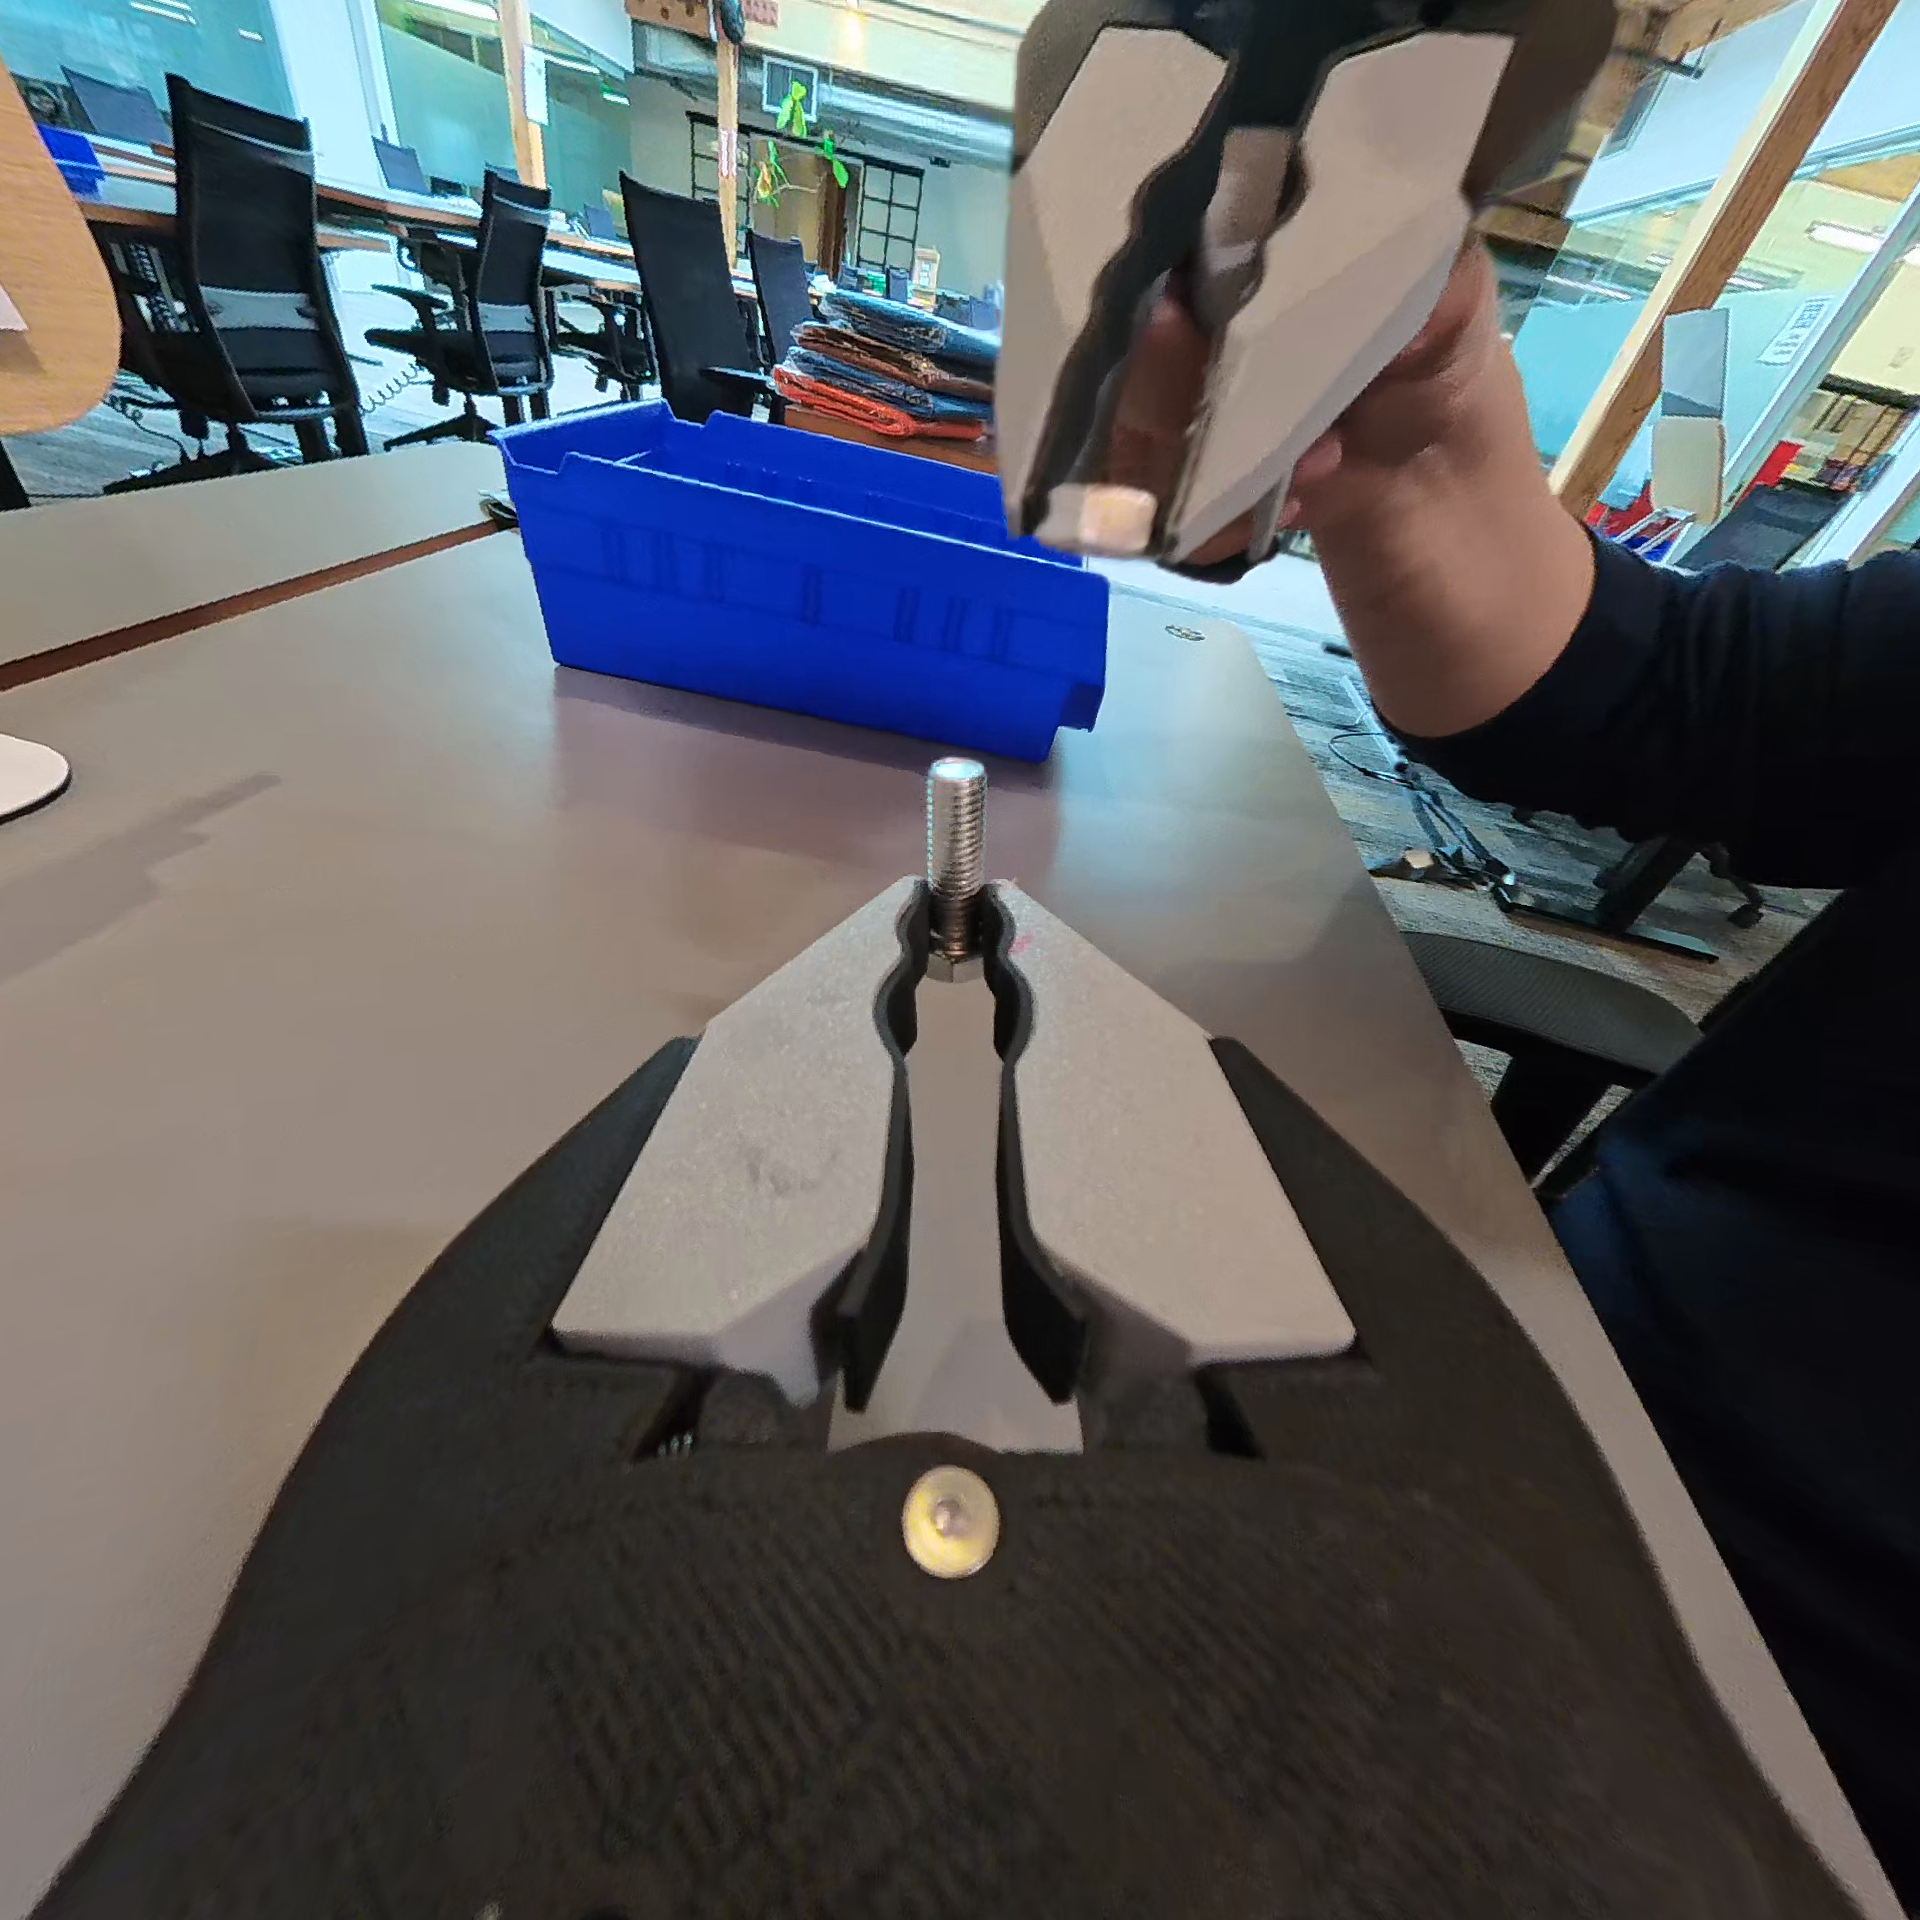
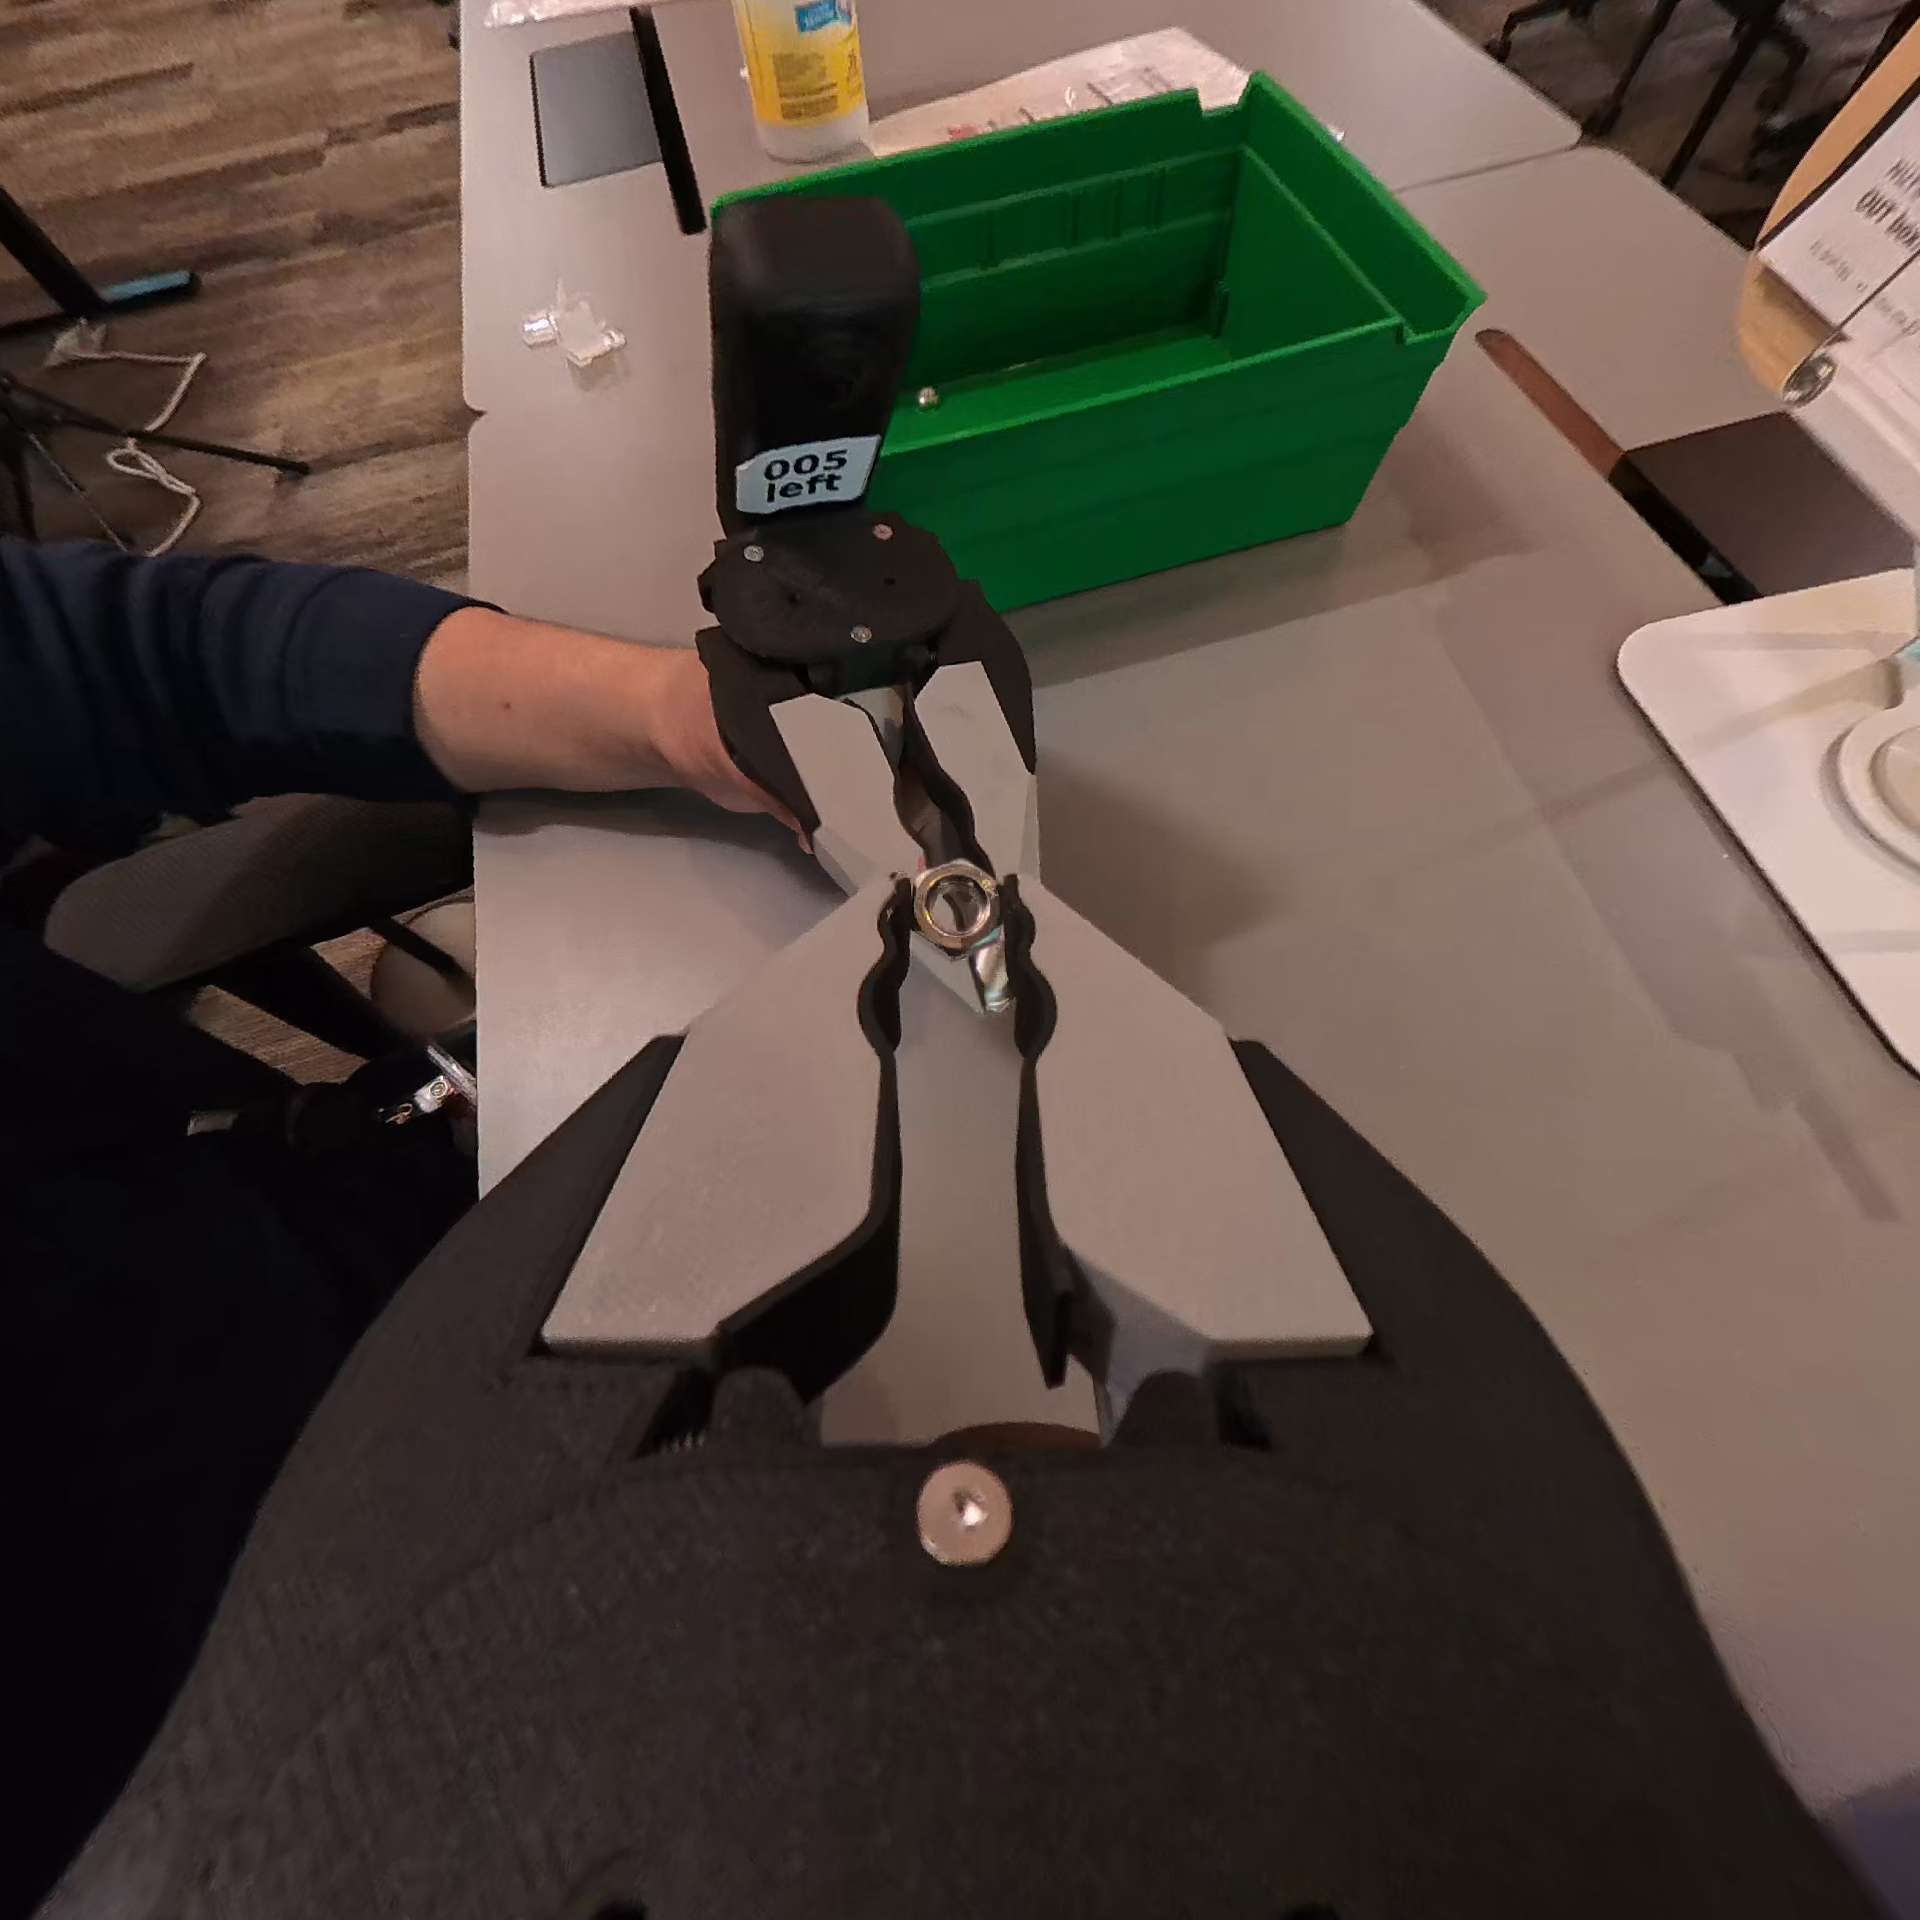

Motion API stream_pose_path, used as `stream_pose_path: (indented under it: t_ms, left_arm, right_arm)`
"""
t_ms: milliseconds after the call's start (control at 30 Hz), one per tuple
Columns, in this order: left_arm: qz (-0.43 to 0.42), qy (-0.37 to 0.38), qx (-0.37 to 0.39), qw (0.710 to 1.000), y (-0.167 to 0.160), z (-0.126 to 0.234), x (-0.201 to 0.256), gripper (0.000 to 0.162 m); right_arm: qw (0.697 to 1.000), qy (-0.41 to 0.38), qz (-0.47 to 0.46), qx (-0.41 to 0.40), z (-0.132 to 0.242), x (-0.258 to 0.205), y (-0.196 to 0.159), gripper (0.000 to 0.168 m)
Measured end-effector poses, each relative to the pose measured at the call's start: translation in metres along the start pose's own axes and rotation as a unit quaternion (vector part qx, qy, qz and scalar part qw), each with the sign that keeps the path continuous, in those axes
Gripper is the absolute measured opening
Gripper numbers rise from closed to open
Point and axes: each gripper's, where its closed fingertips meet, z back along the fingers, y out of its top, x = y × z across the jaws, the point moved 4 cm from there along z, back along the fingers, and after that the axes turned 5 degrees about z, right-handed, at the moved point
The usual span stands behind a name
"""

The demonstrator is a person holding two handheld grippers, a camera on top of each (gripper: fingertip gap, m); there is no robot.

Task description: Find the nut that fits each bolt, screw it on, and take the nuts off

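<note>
Left wrist view, left tool (image 1: 954,914) clamping upright bolt (image 1: 956,831), right tool (image 1: 1107,520) pinching nut (image 1: 1101,517) above

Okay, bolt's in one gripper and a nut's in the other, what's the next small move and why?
Probably lower the right gripper so its nut comes down onto the bolt. The left gripper holds the bolt upright, threaded end up and bare, and the nut hangs clear above it, slightly off to one side, so it needs centring first.

silver threaded bolt (image 1: 957,831): head hidden between gripper fingers | white flat base (image 1: 26,774): cut off at left edge | small silver hex nut (image 1: 1101,517): blurred
</note>
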Motion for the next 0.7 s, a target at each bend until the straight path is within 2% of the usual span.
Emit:
stream_pose_path:
  t_ms: [133,400,700]
  left_arm:
    - [-0.019,0.010,-0.012,1.000,-0.001,-0.001,0.002,0.007]
    - [-0.023,0.009,-0.019,1.000,-0.004,-0.004,0.003,0.007]
    - [-0.013,0.006,-0.008,1.000,-0.001,-0.002,0.002,0.007]
  right_arm:
    - [0.999,0.016,-0.026,-0.032,-0.012,0.005,-0.009,0.015]
    - [0.991,0.019,-0.024,-0.130,-0.027,0.009,-0.019,0.015]
    - [0.992,0.014,-0.019,-0.124,-0.032,0.009,-0.016,0.014]
